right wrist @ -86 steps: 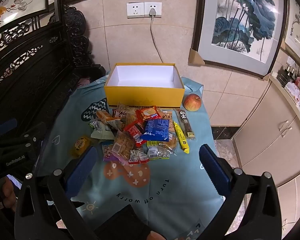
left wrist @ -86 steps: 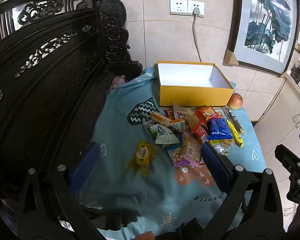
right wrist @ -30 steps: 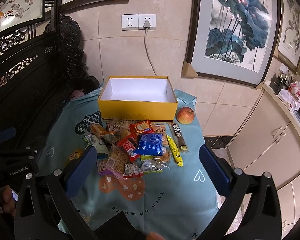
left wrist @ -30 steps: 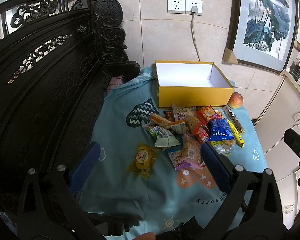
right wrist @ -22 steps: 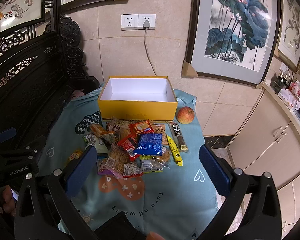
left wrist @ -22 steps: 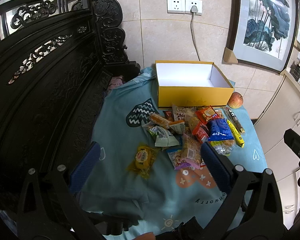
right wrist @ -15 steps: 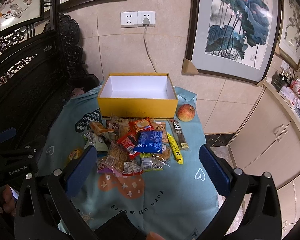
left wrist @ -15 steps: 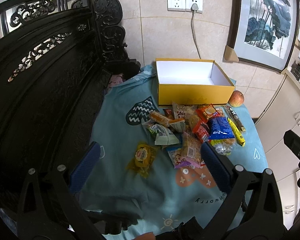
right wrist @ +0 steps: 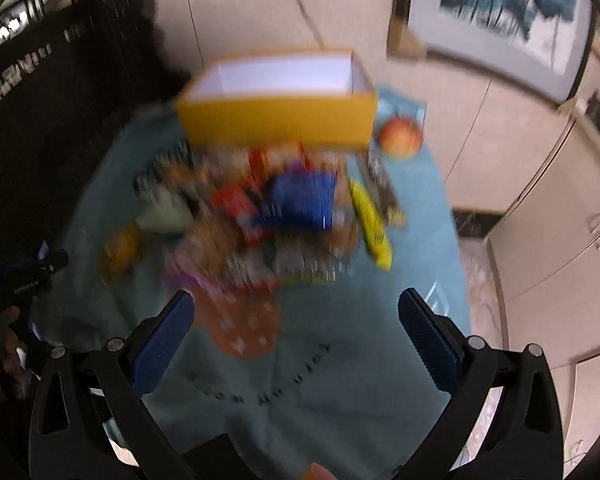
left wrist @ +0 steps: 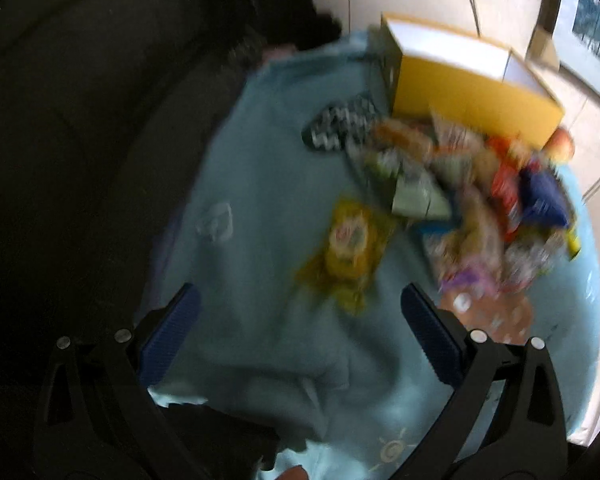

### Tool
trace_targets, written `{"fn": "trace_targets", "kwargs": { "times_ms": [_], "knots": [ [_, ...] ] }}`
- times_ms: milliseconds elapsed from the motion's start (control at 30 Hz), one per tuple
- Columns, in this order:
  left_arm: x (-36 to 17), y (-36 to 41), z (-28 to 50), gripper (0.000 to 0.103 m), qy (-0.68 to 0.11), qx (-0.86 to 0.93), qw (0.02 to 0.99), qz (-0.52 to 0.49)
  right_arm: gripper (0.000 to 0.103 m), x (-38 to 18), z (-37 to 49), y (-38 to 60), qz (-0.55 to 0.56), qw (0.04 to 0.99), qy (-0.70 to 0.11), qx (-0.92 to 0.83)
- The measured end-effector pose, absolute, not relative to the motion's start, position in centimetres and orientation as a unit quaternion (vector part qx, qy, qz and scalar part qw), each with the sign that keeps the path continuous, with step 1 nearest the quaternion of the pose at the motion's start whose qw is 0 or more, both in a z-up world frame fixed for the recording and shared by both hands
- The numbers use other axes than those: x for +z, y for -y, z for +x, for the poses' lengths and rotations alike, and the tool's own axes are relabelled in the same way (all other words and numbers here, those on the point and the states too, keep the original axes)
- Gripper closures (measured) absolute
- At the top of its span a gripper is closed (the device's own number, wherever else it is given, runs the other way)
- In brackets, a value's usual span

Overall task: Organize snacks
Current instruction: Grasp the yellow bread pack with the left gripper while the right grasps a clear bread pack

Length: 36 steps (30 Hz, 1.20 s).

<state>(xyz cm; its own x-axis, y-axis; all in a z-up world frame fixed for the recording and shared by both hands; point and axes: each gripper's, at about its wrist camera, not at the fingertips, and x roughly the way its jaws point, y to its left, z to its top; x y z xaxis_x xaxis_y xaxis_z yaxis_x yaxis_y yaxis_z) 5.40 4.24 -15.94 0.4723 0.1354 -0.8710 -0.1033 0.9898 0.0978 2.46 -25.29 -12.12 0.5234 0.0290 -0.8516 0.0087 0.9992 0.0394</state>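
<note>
on the far left of the right wrist view a dark carved wooden screen [right wrist: 40,80] fills the edge, and the left gripper [right wrist: 24,276] shows there as a dark shape with writing too blurred to read. on the light blue tablecloth [right wrist: 340,360] a yellow packet [right wrist: 122,250] lies apart at the left of the heap of snacks [right wrist: 260,220], with a pale green packet [right wrist: 164,216] just beside it. further right in the heap come a red packet [right wrist: 236,204], a dark blue packet [right wrist: 300,200] and a long yellow bar [right wrist: 372,228]. motion blur makes every label unreadable. far behind the heap stands an open yellow box [right wrist: 276,120] with a white inside, and an apple [right wrist: 400,138] sits just right of it. dark lettering printed on the near cloth cannot be made out.

over the near cloth the right gripper [right wrist: 296,336] hangs with its blue pads wide apart, clasping nothing. seen from its own camera, the left gripper [left wrist: 300,332] also has its pads [left wrist: 168,340] spread, with the yellow packet [left wrist: 348,240] far of the gap and the box [left wrist: 472,96] at far right.
</note>
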Motion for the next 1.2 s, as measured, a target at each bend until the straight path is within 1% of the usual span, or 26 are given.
{"fn": "trace_targets", "kwargs": {
  "times_ms": [133,200,333,433,567,700,900,933,1033,1067,1100,1133,1167,1200],
  "knots": [
    [-19.1,-3.4,5.3,0.002,-0.515,0.053,0.855,0.017,0.001,-15.5,3.8,25.9,0.0,0.866,-0.501,0.005],
    [-20.1,-3.0,5.5,0.002,-0.517,0.055,0.854,0.02,0.003,-16.7,4.8,26.5,0.005,0.861,-0.508,0.007],
    [-21.1,-2.7,6.1,0.002,-0.509,0.078,0.857,0.035,0.006,-17.9,5.9,28.1,0.018,0.861,-0.507,0.002],
    [-21.4,-2.0,7.5,0.002,-0.487,0.095,0.866,0.059,0.006,-18.6,6.4,30.0,0.04,0.862,-0.506,-0.007],
    [-22.3,-1.3,9.0,0.002,-0.477,0.102,0.869,0.085,0.006,-19.3,6.9,32.1,0.057,0.858,-0.511,-0.016],
    [-23.7,-1.6,10.6,0.002,-0.479,0.099,0.869,0.076,0.008,-19.4,7.6,32.1,0.036,0.863,-0.504,-0.011],
    [-25.7,-1.9,11.4,0.002,-0.487,0.082,0.867,0.068,0.02,-20.8,10.6,31.4,0.017,0.863,-0.505,0.003],
    [-26.1,-2.1,11.5,0.002,-0.489,0.078,0.866,0.066,0.024,-21.4,11.5,31.4,0.015,0.862,-0.507,0.003],
    [-26.3,-3.0,11.2,0.002,-0.479,0.06,0.875,0.038,0.027,-23.0,13.3,31.1,0.0,0.86,-0.51,0.006],
    [-26.4,-3.2,11.1,0.009,-0.478,0.053,0.876,0.031,0.042,-23.1,13.6,30.8,-0.01,0.862,-0.506,0.016],
    [-26.3,-3.5,10.9,0.014,-0.478,0.036,0.877,0.013,0.063,-23.1,13.9,30.5,-0.01,0.859,-0.51,0.038],
    [-26.2,-3.5,10.8,0.026,-0.477,0.035,0.878,0.012,0.075,-22.9,14.1,29.9,-0.018,0.855,-0.515,0.049],
    [-26.0,-3.4,10.7,0.043,-0.475,0.035,0.879,0.014,0.08,-22.6,14.1,29.6,-0.029,0.855,-0.515,0.047],
    [-25.8,-3.2,10.4,0.05,-0.474,0.023,0.88,0.013,0.081,-22.6,14.0,29.5,-0.031,0.853,-0.518,0.049]
  ]
}}
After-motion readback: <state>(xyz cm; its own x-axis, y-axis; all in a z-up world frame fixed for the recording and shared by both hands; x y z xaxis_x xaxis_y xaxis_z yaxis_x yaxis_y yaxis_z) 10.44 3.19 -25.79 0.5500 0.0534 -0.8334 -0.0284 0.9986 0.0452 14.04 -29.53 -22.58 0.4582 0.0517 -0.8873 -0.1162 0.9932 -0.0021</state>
